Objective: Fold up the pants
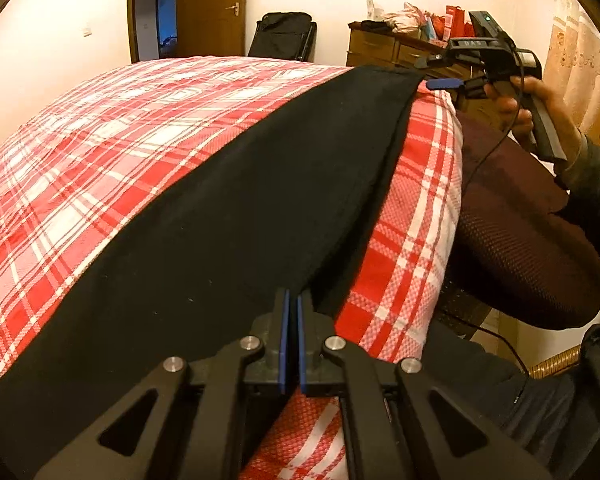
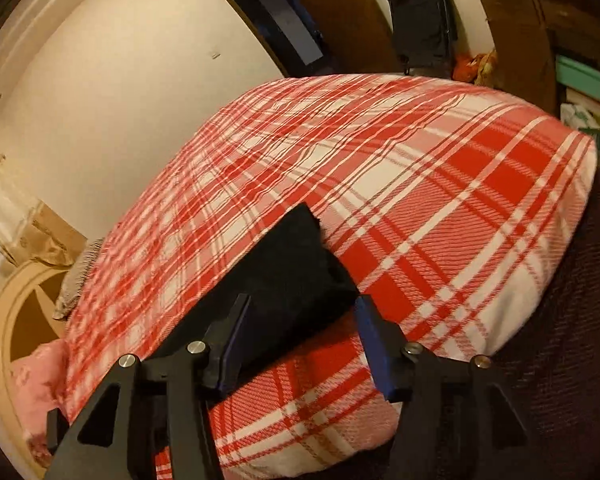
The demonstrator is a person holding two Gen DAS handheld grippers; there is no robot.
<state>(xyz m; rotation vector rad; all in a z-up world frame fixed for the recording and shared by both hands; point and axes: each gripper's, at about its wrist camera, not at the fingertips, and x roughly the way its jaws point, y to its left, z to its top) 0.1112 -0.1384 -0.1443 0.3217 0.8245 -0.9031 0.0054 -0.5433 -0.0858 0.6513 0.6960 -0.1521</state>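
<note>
Black pants (image 1: 220, 208) lie in a long folded strip across the red plaid bed (image 1: 100, 152), running from near left to far right. At the bottom of the left wrist view, my left gripper (image 1: 293, 300) is shut on the pants' near edge. A hand holds my right gripper (image 1: 428, 73) at the far end of the strip. In the right wrist view that gripper (image 2: 302, 304) is open, with the black pants end (image 2: 292, 256) lying between its fingers (image 2: 370, 332) on the sheet (image 2: 420, 184).
The bed's edge (image 1: 448, 200) runs down the right, with the person's dark maroon legs (image 1: 520, 240) beside it. A wooden dresser (image 1: 380, 48), a black suitcase (image 1: 284, 34) and a door (image 1: 212, 8) stand at the back. A headboard (image 2: 4, 320) and a pink pillow (image 2: 36, 384) are at the left.
</note>
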